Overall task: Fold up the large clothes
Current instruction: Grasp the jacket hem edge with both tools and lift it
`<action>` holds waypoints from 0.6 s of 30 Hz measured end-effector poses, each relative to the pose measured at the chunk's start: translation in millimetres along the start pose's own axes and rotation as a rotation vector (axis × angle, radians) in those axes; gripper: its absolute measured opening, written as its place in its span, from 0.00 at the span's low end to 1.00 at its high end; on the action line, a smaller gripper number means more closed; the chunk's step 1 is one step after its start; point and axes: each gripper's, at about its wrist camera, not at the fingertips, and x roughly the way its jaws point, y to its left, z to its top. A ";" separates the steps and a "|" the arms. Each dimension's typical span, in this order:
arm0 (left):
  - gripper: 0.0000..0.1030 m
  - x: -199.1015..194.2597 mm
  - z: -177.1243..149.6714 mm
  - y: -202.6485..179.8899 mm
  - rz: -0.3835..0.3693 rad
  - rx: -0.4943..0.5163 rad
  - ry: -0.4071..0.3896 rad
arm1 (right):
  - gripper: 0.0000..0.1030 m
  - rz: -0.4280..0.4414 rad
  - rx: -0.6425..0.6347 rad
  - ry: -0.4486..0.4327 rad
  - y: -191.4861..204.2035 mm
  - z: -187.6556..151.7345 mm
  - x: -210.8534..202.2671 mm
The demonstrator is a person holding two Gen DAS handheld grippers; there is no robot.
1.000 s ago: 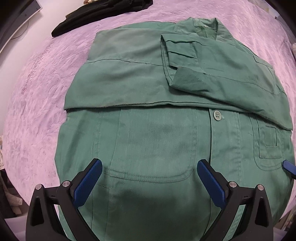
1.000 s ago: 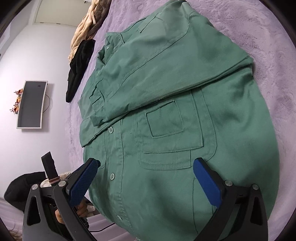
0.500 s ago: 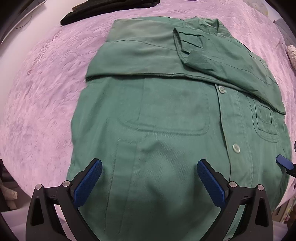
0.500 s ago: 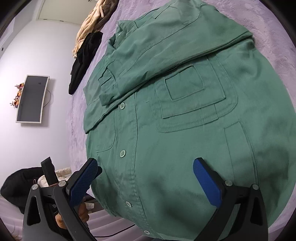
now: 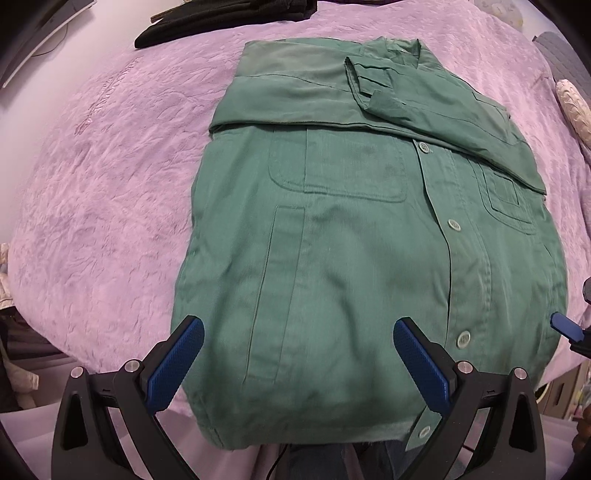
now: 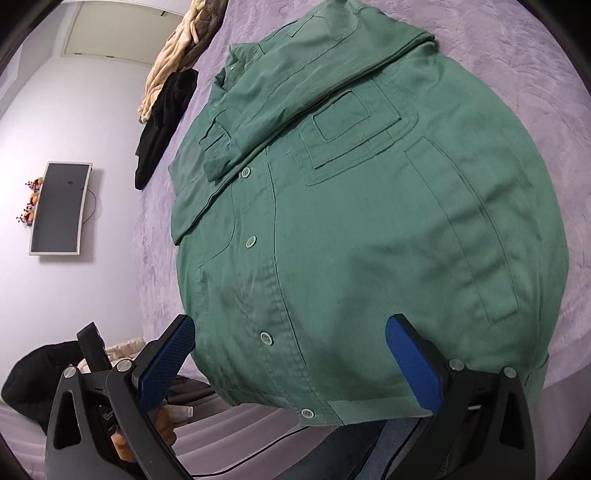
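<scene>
While both claws are hanging over the near hem, the scene is laying out like this:

Bed: a bed with a lilac plush cover (image 5: 110, 192) is carrying everything, and it is filling most of both views.

Jacket: a large green jacket (image 5: 351, 258) is lying face up on the cover, buttoned down the front, its collar at the far end and its hem hanging just past the near edge of the bed. Both sleeves are lying folded across the chest, one cuff (image 5: 369, 85) resting just below the collar. In the right wrist view the same jacket (image 6: 369, 221) is running away toward the upper left.

Dark clothes: a black garment (image 5: 221, 18) is lying on the cover beyond the collar, well apart from the jacket; in the right wrist view a beige garment (image 6: 177, 48) is lying just beside it.

Screen: a wall-mounted screen (image 6: 59, 208) is showing at the left of the right wrist view.

Left claw: the left claw (image 5: 295, 365) is hovering over the hem with its blue pads wide apart, gripping nothing.

Right claw: the right claw (image 6: 291, 369) is hovering over the hem near the button line, its pads wide apart as well, with nothing between them.

Buttons: pale buttons (image 5: 453, 224) are running down the placket, the lowest one (image 6: 307, 412) sitting at the hem's corner.
</scene>
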 end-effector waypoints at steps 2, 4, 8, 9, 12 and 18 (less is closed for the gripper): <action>1.00 -3.5 -7.8 5.1 -0.005 0.001 0.003 | 1.00 -0.002 0.024 -0.007 -3.1 -9.9 -5.5; 1.00 -4.5 -15.8 9.9 -0.006 -0.002 0.014 | 1.00 -0.011 0.042 -0.011 -7.3 -16.7 -10.2; 1.00 -3.5 -28.7 21.9 -0.003 -0.014 0.044 | 1.00 -0.052 0.063 0.002 -19.4 -24.2 -16.4; 1.00 -3.7 -31.6 24.8 0.004 -0.019 0.048 | 1.00 -0.060 0.065 0.007 -22.0 -23.9 -17.5; 1.00 -2.9 -37.8 33.2 0.015 -0.054 0.059 | 1.00 -0.095 0.061 0.007 -37.1 -17.1 -26.3; 1.00 19.3 -38.4 52.1 0.027 -0.147 0.105 | 1.00 -0.167 0.076 -0.068 -82.6 22.3 -60.8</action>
